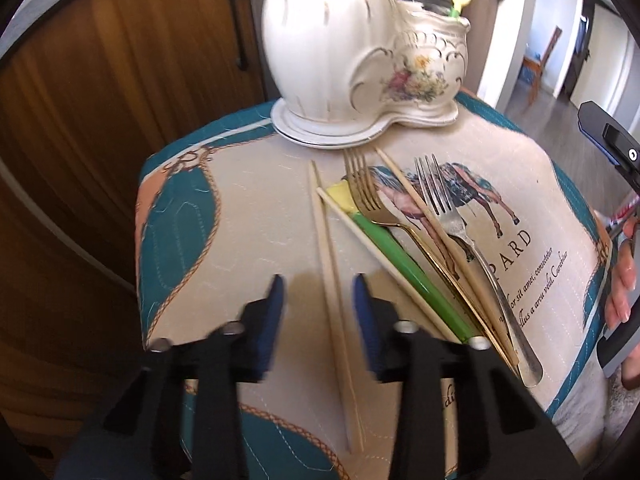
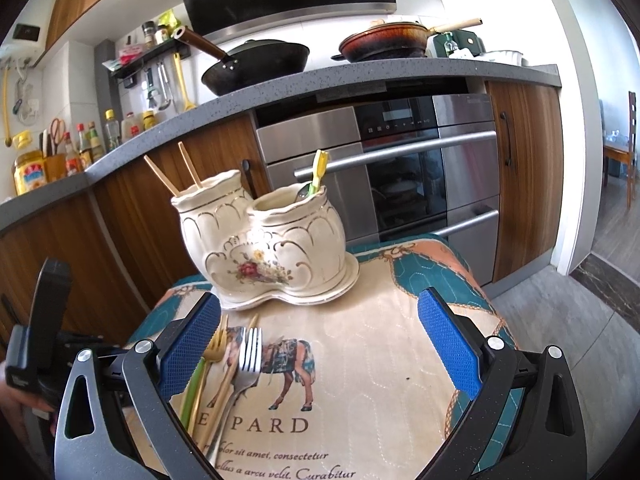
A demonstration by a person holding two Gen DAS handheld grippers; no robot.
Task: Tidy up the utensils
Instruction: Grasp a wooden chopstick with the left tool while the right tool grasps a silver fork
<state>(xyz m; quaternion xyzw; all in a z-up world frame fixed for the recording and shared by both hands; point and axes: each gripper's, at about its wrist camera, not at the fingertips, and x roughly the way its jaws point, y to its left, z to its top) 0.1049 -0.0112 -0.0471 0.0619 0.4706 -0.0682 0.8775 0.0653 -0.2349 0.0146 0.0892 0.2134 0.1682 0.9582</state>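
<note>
A white two-pot ceramic holder [image 1: 340, 52] [image 2: 264, 244] stands at the far end of a small cloth-covered table [image 1: 240, 208]. Two chopsticks [image 2: 176, 172] stick out of its left pot and a green-yellow utensil [image 2: 318, 172] out of its right pot. On the cloth lie loose chopsticks [image 1: 330, 280], a green-handled utensil [image 1: 396, 256], a gold fork [image 1: 372, 196] [image 2: 214, 348] and a silver fork [image 1: 444, 204] [image 2: 250, 354]. My left gripper [image 1: 318, 300] is open just above a chopstick. My right gripper [image 2: 320, 344] is wide open and empty above the cloth.
Wooden cabinets [image 1: 100, 120] and a steel oven [image 2: 400, 168] stand close behind the table. A counter [image 2: 280, 84] with pans and bottles runs above. Grey floor [image 2: 592, 320] lies to the right. The right gripper's body [image 1: 616, 148] shows at the left wrist view's right edge.
</note>
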